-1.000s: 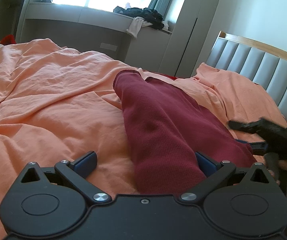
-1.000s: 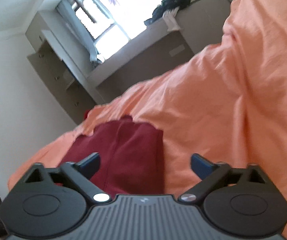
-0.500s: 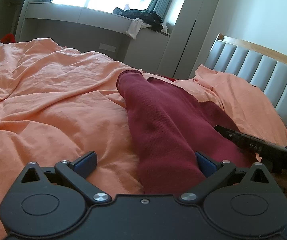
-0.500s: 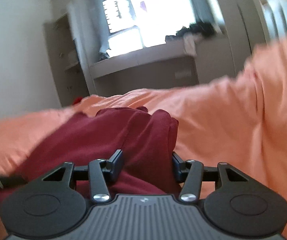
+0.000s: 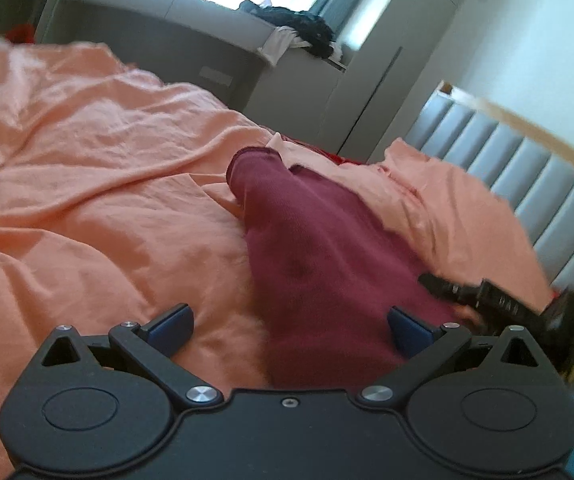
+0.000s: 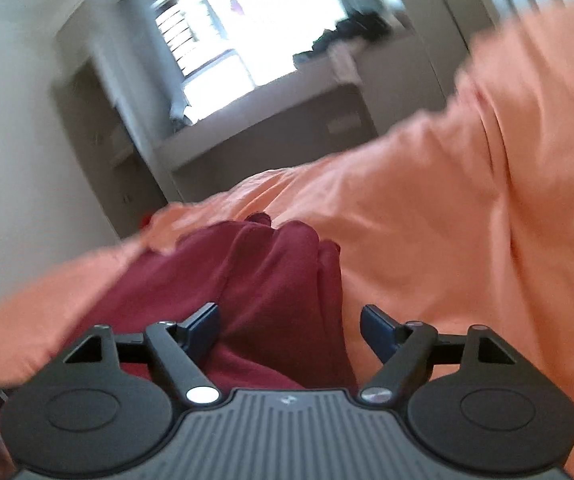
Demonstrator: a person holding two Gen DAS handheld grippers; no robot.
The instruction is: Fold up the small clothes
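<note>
A dark red knit garment [image 5: 319, 256] lies stretched along the orange bedsheet [image 5: 87, 184]. My left gripper [image 5: 289, 326] is open, its near end of the garment lying between the blue fingertips [image 5: 171, 322]. My right gripper [image 6: 290, 330] is open too, jaws partly spread, with the garment [image 6: 271, 280] bunched between them and touching the left pad. The right gripper also shows at the right edge of the left wrist view [image 5: 499, 300], low beside the garment.
A grey padded headboard [image 5: 527, 168] with a wooden rim stands at the right. A window ledge [image 5: 223, 36] with a pile of dark and white clothes [image 5: 303, 30] runs along the far wall. Grey cupboards [image 6: 99, 152] stand behind the bed.
My right gripper was shut on the garment half a second ago and has opened. Both wrist views have tilted and blurred. The left gripper stays open.
</note>
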